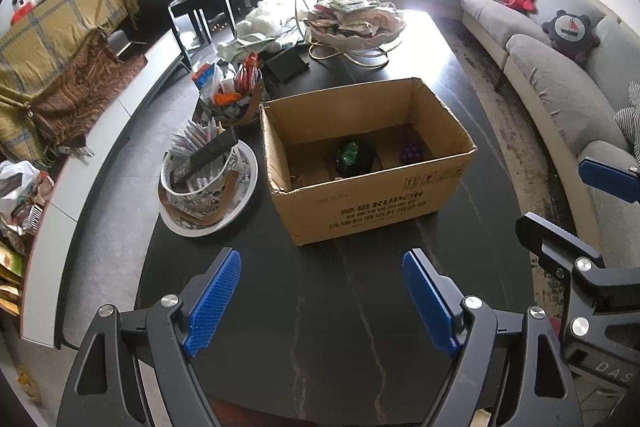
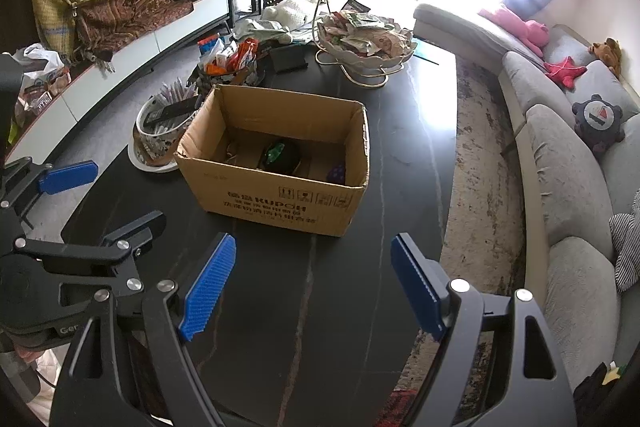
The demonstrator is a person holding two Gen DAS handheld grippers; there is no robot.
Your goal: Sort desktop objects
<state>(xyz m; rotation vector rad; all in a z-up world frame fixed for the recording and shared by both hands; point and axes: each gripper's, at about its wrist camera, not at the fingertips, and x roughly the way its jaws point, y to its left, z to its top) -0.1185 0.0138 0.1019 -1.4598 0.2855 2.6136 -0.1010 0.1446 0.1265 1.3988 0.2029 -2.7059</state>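
Hovering over dark table [image 1: 320, 327]: left gripper [image 1: 322, 301], right gripper [image 2: 312, 283], both wide open, empty.
Cardboard box [image 1: 360, 203] mid-frame holds green [image 1: 347, 151] and purple [image 1: 412, 150] items.

Right hand-held gripper [image 2: 310, 283]: blue pads wide apart, nothing between them, bare dark counter [image 2: 412, 147] beneath. Left hand-held gripper [image 2: 116, 195] at the left edge, also spread and empty. Open cardboard box [image 2: 276, 201] stands on the counter ahead; inside lie a dark object with green markings [image 2: 278, 155] and a small purple object [image 2: 337, 174] near the right wall. Patterned bowl of sachets [image 2: 154, 135] sits just left of the box; tiered dish of packets [image 2: 366, 43] farther back. Grey sofa [image 2: 568, 163] at right
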